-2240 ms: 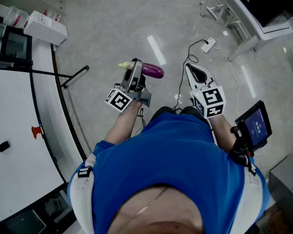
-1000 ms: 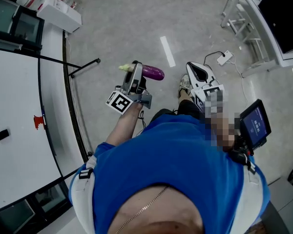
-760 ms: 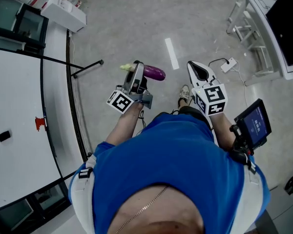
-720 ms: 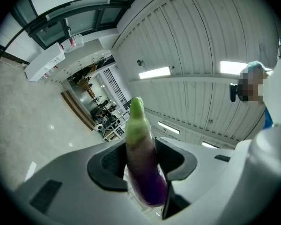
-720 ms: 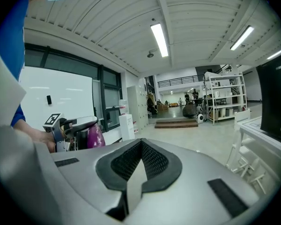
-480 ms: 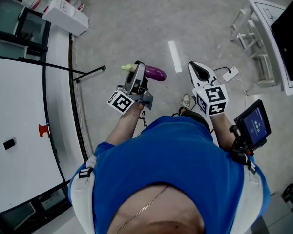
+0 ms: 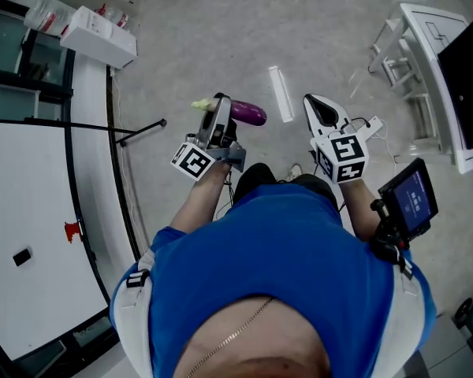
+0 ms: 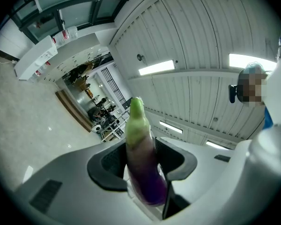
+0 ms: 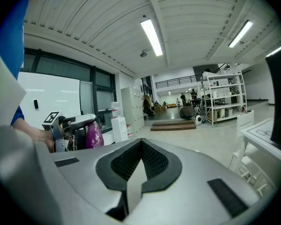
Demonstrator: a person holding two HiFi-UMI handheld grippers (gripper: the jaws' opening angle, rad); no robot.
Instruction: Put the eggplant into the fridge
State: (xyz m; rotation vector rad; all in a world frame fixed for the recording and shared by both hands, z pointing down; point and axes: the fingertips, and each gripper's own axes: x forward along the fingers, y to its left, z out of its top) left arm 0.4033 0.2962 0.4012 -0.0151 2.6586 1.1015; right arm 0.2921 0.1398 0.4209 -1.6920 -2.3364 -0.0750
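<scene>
As we look down: both grippers are held out ahead of our blue shirt (image 7: 276,266), above the grey floor (image 7: 189,30), and they are well apart from each other.
Left gripper (image 7: 219,110): its fingers stand partly open and press on the eggplant from both sides.
Eggplant (image 8: 143,149): it is held crosswise in the left fingers, clear of the floor. From the head view its purple end sticks out toward the right gripper and its pale green stem end sticks out the other way. In the left gripper view the green tip points up and away from us.
Right gripper (image 9: 135,172): its fingers are closed together with nothing between them.
Right gripper view: at its left edge we see the left gripper with the purple end showing.
Left side: a white panel (image 7: 24,172) in a dark frame, and a white box (image 7: 98,36) on a ledge.
Right side: a small screen (image 7: 410,199) sits by our right forearm. A white surface (image 7: 433,69) stands farther out, and a power strip (image 7: 372,124) lies on the floor.
</scene>
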